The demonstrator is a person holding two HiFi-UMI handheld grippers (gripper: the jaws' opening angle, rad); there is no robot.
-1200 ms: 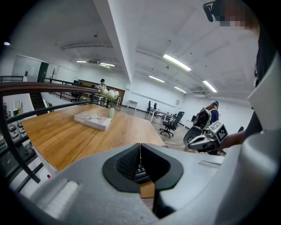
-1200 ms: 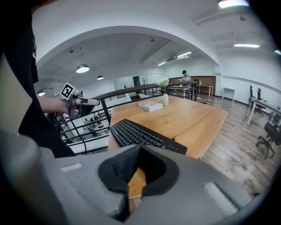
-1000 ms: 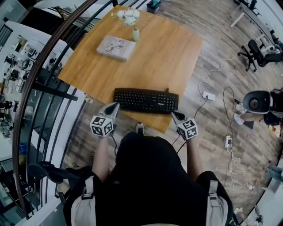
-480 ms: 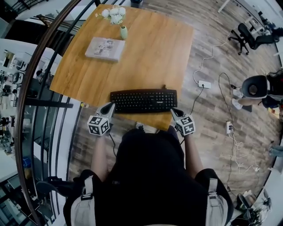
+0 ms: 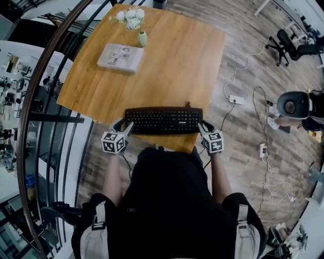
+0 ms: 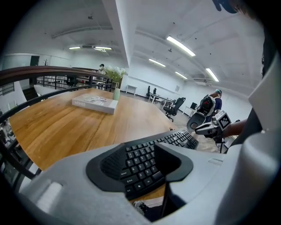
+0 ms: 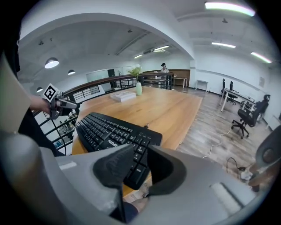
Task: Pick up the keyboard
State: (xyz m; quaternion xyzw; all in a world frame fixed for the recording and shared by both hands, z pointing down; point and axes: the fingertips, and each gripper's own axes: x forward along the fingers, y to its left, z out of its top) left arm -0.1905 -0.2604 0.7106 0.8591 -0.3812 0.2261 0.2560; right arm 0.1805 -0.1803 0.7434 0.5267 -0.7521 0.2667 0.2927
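The black keyboard lies along the near edge of the wooden table. My left gripper is at its left end and my right gripper at its right end. In the left gripper view the left gripper has just been opening, and the keyboard's left end sits between its dark pads without being pressed. In the right gripper view the right gripper has just been opening too. It straddles the right end of the keyboard, with gaps showing beside the pads.
A book, a small green vase and white flowers stand at the table's far left. A curved railing runs past the left side. On the floor to the right are a power strip, cables and an office chair.
Both grippers have come forward and down from the table's near edge to the two ends of the keyboard. Their jaws, shut before, now stand apart around it.
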